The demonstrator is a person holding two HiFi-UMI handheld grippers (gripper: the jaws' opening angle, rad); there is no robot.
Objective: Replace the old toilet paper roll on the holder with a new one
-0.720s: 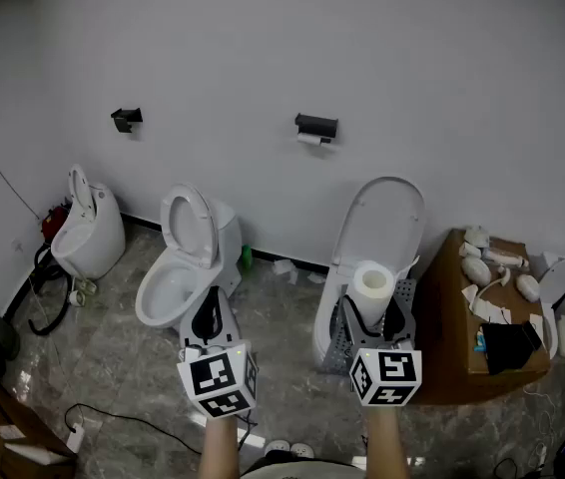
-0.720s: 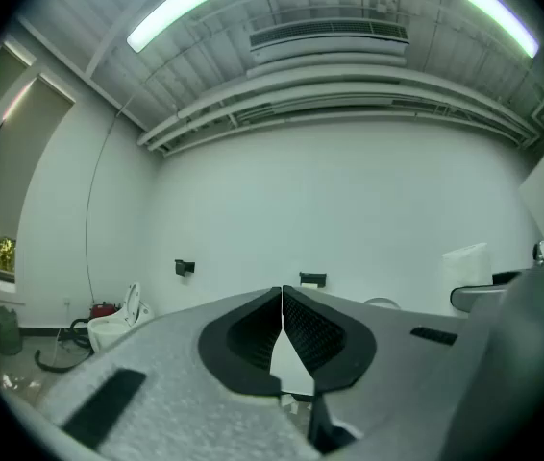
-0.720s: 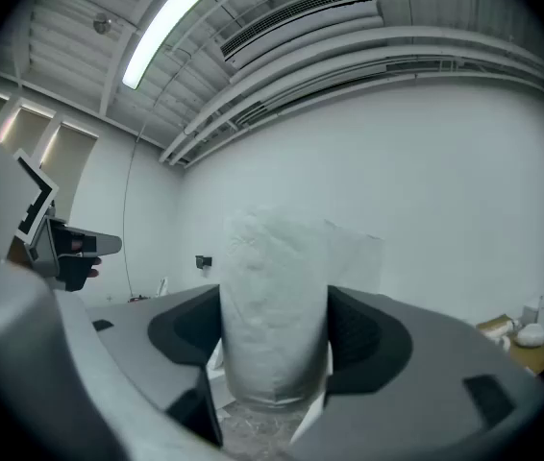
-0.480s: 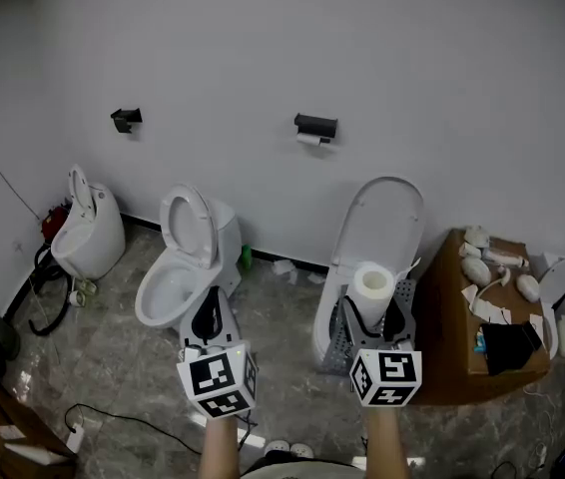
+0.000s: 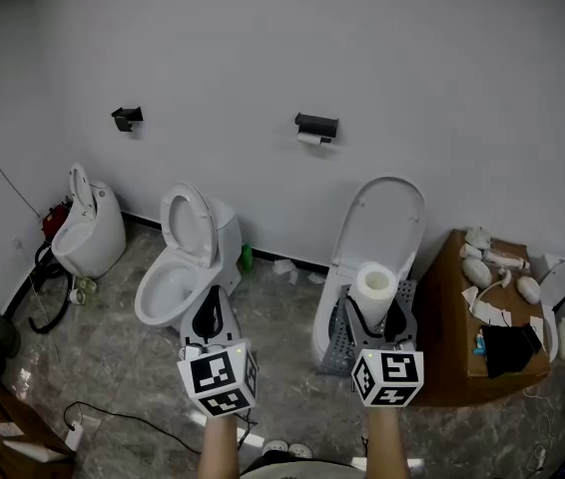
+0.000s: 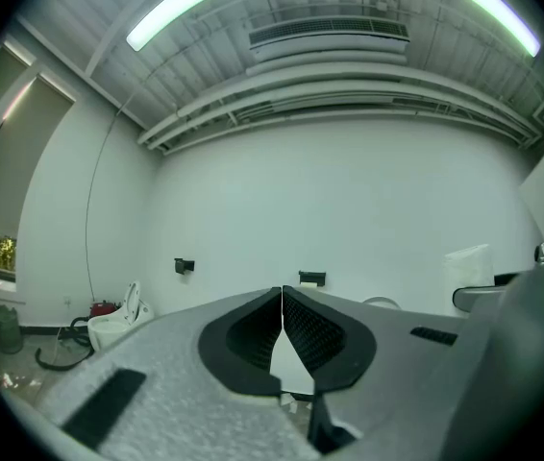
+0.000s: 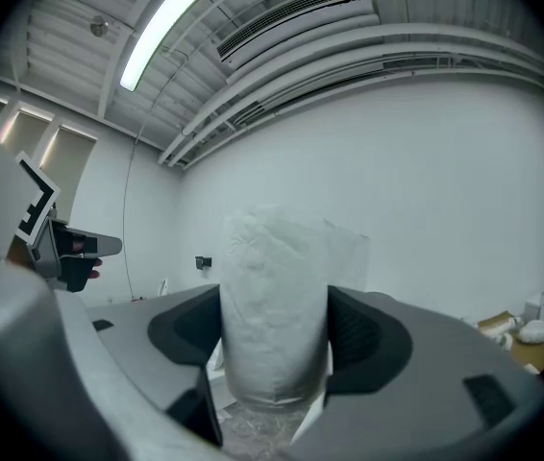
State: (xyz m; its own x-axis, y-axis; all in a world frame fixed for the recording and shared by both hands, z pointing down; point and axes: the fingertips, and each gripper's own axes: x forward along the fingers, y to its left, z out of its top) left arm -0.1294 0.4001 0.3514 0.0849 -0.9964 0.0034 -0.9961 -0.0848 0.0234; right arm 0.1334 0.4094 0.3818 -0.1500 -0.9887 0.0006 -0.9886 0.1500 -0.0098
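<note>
Toilet paper roll (image 7: 274, 305) soft matt white paper, faintly quilted; left gripper (image 6: 283, 296) grainy matt grey plastic, its pads (image 6: 312, 332) black and cross-hatched; toilet (image 5: 171, 285) glossy white ceramic; floor (image 5: 113, 367) polished mottled stone; wall (image 5: 412, 68) smooth matt white; far holder (image 5: 315, 125) matt black; right table (image 5: 452, 317) brown, wood-like.

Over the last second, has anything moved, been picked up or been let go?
Nothing visibly changed. The right tool stays clamped on the new toilet paper roll, the left tool stays shut and empty, and the wall holder is as before.
</note>
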